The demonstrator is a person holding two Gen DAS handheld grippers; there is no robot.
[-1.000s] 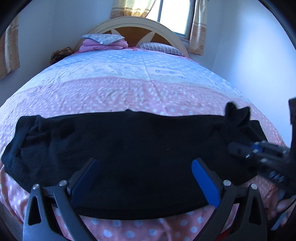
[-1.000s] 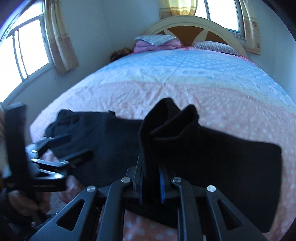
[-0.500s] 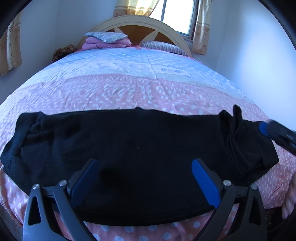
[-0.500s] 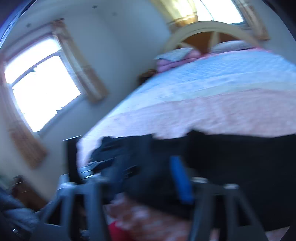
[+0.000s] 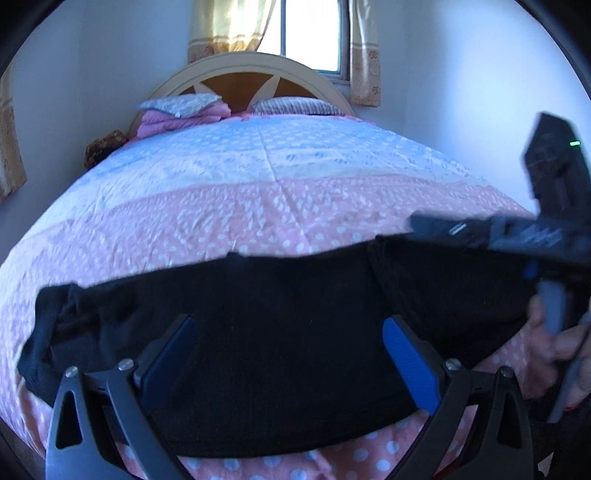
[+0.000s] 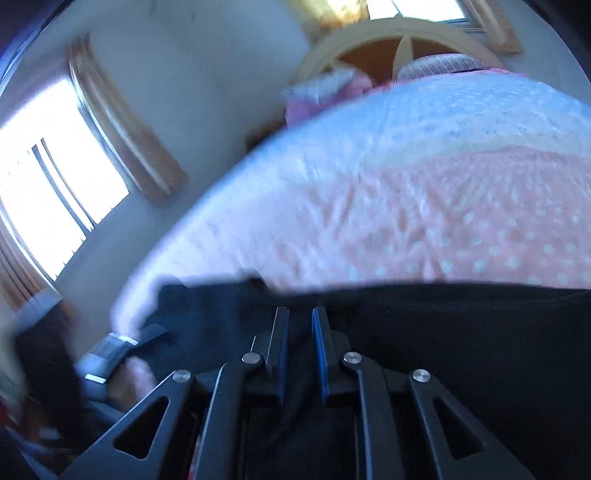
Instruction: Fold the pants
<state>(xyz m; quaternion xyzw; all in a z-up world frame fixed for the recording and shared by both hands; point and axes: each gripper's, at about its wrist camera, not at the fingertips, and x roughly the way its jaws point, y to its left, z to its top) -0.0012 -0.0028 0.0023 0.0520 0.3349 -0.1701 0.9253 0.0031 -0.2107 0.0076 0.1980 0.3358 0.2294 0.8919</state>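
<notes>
Across the near edge of the pink dotted bed (image 5: 258, 206) we see black pants (image 5: 280, 325) spread flat. Our left tongs (image 5: 288, 350) gape wide above them; our right tongs (image 6: 299, 347) are nearly closed, gripping nothing.

A bed with a pink and blue polka-dot bedspread (image 5: 258, 206), an arched headboard (image 5: 243, 74), pillows (image 5: 295, 106), a curtained window (image 5: 306, 33) behind.
</notes>
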